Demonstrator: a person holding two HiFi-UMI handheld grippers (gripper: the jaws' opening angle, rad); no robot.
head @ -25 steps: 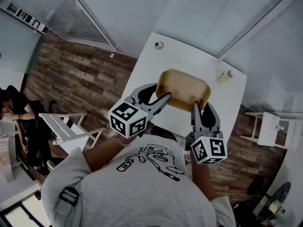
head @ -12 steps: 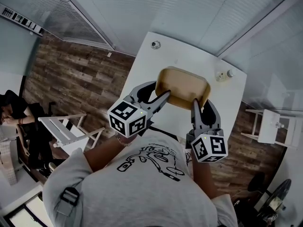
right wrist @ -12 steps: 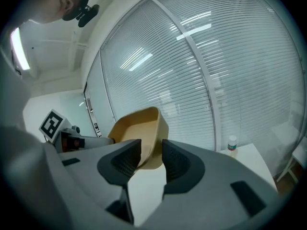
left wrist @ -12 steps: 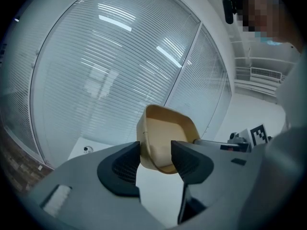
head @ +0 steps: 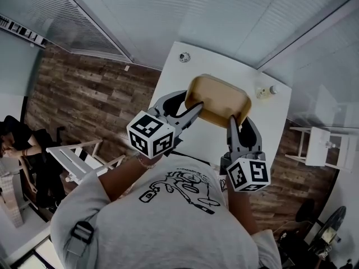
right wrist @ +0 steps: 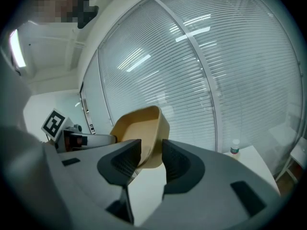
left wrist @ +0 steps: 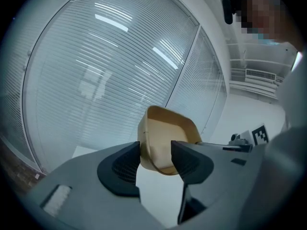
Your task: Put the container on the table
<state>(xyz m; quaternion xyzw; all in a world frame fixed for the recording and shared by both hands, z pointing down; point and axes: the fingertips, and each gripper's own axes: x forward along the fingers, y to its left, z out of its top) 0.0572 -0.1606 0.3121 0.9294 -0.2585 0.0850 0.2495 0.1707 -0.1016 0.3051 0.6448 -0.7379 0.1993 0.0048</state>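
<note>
A tan, shallow, rounded-rectangle container (head: 217,101) hangs over the white table (head: 273,129), held from both sides. My left gripper (head: 192,110) is shut on its left rim, and my right gripper (head: 232,122) is shut on its near right rim. In the left gripper view the container (left wrist: 169,134) tilts, with its wall between the jaws of the left gripper (left wrist: 156,153). The right gripper view shows the container (right wrist: 143,128) with its edge pinched in the right gripper (right wrist: 151,155). Whether its bottom touches the table is hidden.
A small white bottle (head: 266,91) stands at the table's far right corner, seen too as the bottle (right wrist: 234,148). A small round object (head: 184,56) lies at the far left corner. A white chair (head: 76,153) stands left of the table and a white stool (head: 323,146) to its right.
Both grippers have carried the container a little farther out over the table. Their hold on it is the same.
</note>
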